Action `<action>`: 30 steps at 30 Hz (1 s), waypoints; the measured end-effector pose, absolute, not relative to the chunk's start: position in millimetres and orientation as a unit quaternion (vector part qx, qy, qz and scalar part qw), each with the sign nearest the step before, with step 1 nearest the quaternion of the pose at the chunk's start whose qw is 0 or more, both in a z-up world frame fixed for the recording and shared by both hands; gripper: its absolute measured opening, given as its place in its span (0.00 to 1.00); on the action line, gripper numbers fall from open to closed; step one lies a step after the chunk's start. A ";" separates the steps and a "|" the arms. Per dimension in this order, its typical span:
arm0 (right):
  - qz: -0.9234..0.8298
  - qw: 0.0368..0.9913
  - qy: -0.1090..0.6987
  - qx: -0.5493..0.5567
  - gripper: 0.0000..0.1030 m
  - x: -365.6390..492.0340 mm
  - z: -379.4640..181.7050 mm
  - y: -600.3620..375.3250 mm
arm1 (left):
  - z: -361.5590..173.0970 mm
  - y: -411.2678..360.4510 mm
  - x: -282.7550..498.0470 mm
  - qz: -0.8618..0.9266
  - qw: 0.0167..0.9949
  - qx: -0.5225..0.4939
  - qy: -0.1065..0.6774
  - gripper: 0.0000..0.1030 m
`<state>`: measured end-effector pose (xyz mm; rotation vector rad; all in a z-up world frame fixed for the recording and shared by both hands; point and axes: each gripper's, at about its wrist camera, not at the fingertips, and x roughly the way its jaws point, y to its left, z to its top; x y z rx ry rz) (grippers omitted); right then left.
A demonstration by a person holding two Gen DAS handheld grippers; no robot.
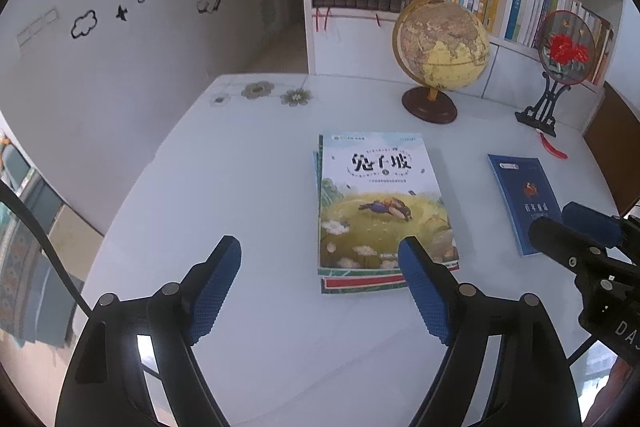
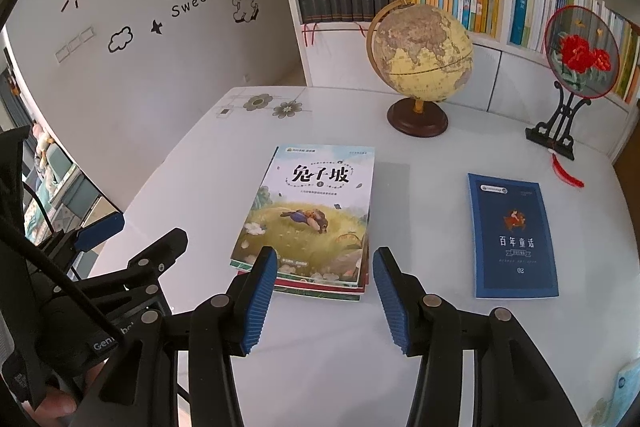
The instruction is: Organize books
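Both hand-held grippers, left (image 1: 320, 267) and right (image 2: 325, 277), hung spread and empty; the stack (image 2: 308, 215) was built, the blue book (image 2: 512, 235) lay apart on the table (image 2: 420, 367).

A smooth, glossy white table (image 2: 420, 367) reflects light. The stacked books (image 2: 312, 211) and the blue book (image 2: 512, 239) have paper covers with a slight sheen. The globe (image 2: 424, 51) stands on a polished dark wooden base. Gripper pads (image 2: 260, 303) look like ribbed blue rubber on matt black plastic.
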<state>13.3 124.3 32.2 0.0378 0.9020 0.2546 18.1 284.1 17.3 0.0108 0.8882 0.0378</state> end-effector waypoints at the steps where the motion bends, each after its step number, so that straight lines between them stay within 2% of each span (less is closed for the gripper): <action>1: 0.121 0.893 0.433 0.016 0.47 12.8 32.9 124.6 | 16.4 284.6 19.5 0.017 0.901 0.002 0.433 0.78; 7: 0.123 0.894 0.431 0.014 0.47 12.6 33.5 125.5 | 12.7 287.7 21.2 0.017 0.896 -0.019 0.444 0.80; 30: 0.124 0.890 0.438 0.013 0.47 18.2 27.9 128.4 | 9.4 290.8 27.0 0.066 0.894 0.017 0.444 0.80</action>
